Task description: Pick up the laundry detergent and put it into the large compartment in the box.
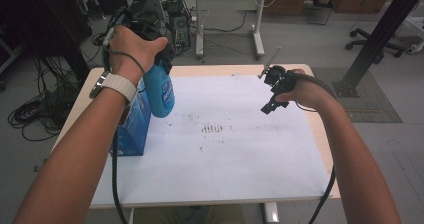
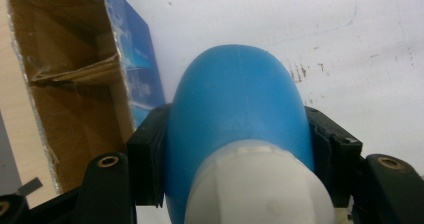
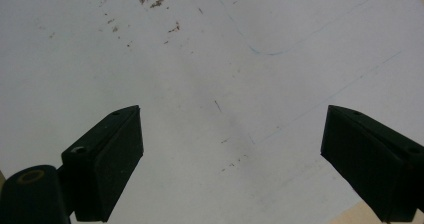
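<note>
Blue bottle [image 2: 235, 119] with a white cap [image 2: 260, 184], shown in the left gripper view between black jaws. Blue carton [image 1: 134, 126] printed with paler blue-white markings on its side; its open inside is plain brown cardboard [image 2: 65, 84]. White sheet [image 1: 225, 154] covering the table, speckled with small brown stains [image 1: 212, 129] in short rows and crossed by faint blue pen lines [image 3: 310, 34]. Pale wood table edge [image 1: 210, 69]. Right gripper [image 1: 272, 91], black. White watch strap [image 1: 119, 86] on the left wrist. Grey floor [image 1: 300, 39].
</note>
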A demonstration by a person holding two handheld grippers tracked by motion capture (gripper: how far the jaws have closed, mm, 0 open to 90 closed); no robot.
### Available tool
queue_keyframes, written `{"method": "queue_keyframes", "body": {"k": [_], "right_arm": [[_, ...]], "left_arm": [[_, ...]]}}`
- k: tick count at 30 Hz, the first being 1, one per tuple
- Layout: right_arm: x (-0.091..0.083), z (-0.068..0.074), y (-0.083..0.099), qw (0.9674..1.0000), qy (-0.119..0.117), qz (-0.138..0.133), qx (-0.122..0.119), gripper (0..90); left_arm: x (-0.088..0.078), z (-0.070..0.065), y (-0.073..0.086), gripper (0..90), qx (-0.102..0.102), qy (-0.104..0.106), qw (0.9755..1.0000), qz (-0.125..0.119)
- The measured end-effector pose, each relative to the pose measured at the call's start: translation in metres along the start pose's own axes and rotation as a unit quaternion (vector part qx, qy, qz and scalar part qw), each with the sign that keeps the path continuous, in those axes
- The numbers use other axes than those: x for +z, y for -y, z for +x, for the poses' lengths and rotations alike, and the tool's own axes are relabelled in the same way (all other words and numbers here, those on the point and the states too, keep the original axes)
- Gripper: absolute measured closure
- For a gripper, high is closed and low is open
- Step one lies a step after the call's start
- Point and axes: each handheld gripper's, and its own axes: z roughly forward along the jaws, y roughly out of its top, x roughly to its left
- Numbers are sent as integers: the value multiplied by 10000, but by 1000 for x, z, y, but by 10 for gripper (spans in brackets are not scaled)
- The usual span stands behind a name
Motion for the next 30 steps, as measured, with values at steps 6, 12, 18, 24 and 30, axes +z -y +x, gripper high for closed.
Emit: {"method": "queue_keyframes", "body": {"k": [6, 12, 18, 24, 30], "right_arm": [[0, 0, 1, 10000, 13, 12, 22, 100], [-1, 0, 1, 10000, 9, 7, 40, 100], [-1, -2, 3, 10000, 18, 15, 56, 100], [-1, -2, 2, 10000, 11, 16, 56, 100], [1, -2, 1, 10000, 14, 40, 32, 100]], "left_arm": [[-7, 6, 0, 373, -61, -41, 10000, -36], [-14, 12, 0, 373, -125, -21, 9999, -78], [-24, 20, 0, 373, -177, -88, 9997, -137], [-31, 26, 1, 373, -227, -116, 9995, -174], [-39, 36, 2, 373, -324, -175, 9990, -241]]}}
